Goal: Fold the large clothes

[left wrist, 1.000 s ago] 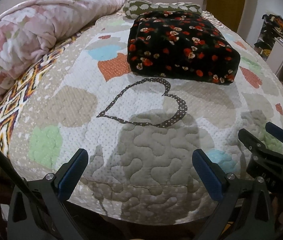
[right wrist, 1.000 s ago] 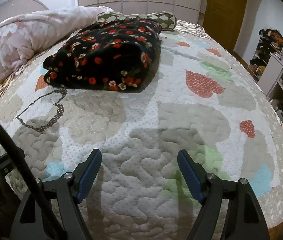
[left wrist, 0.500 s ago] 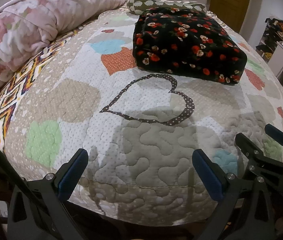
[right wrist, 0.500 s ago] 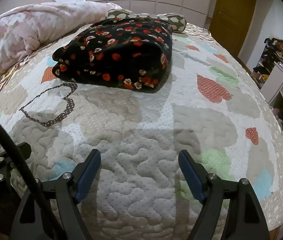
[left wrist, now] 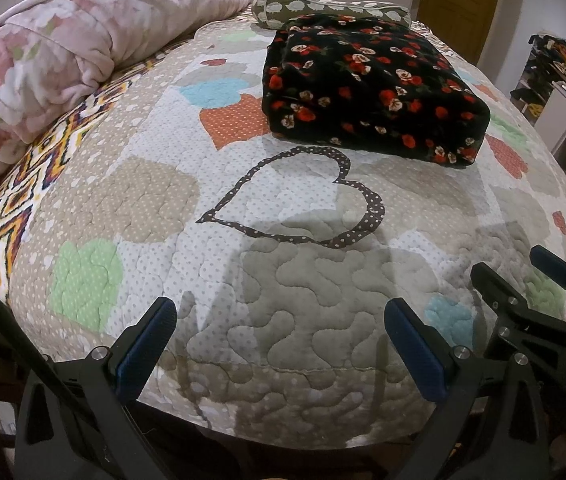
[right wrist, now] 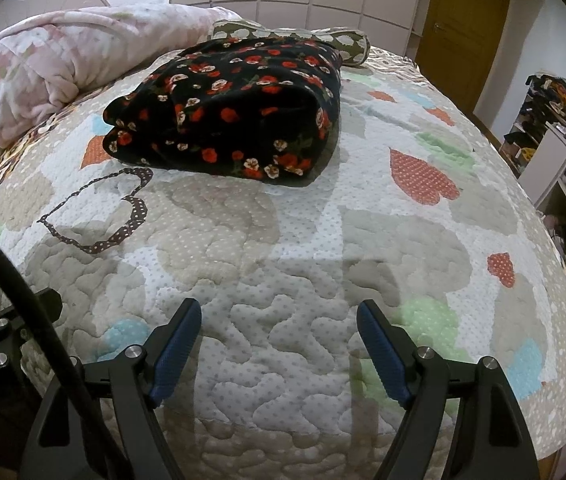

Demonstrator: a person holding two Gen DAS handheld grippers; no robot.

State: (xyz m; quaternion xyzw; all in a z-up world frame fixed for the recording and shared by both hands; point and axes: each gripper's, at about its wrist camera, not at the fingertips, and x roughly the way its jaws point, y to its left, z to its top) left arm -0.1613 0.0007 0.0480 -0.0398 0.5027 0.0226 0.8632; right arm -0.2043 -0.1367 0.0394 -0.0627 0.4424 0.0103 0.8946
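A black garment with red and white flowers (left wrist: 371,88) (right wrist: 235,112) lies folded into a thick block on the far half of the quilted bedspread (left wrist: 243,280) (right wrist: 323,240). My left gripper (left wrist: 279,320) hangs open over the near edge of the bed, nothing between its blue pads, well short of the garment. Beside it, my right gripper (right wrist: 279,320) is open and empty too. The right gripper's fingers (left wrist: 551,268) show at the right edge of the left wrist view.
A bunched pink floral blanket (left wrist: 55,60) (right wrist: 43,64) lies along the left side of the bed. A brown pillow with white spots (left wrist: 323,8) sits behind the garment. Shelves with clutter (right wrist: 563,132) stand at the right; a wooden door (right wrist: 463,32) is at the back.
Both views have shifted slightly, so the folded garment sits a little lower and nearer in the frames. Both grippers stay open and empty.
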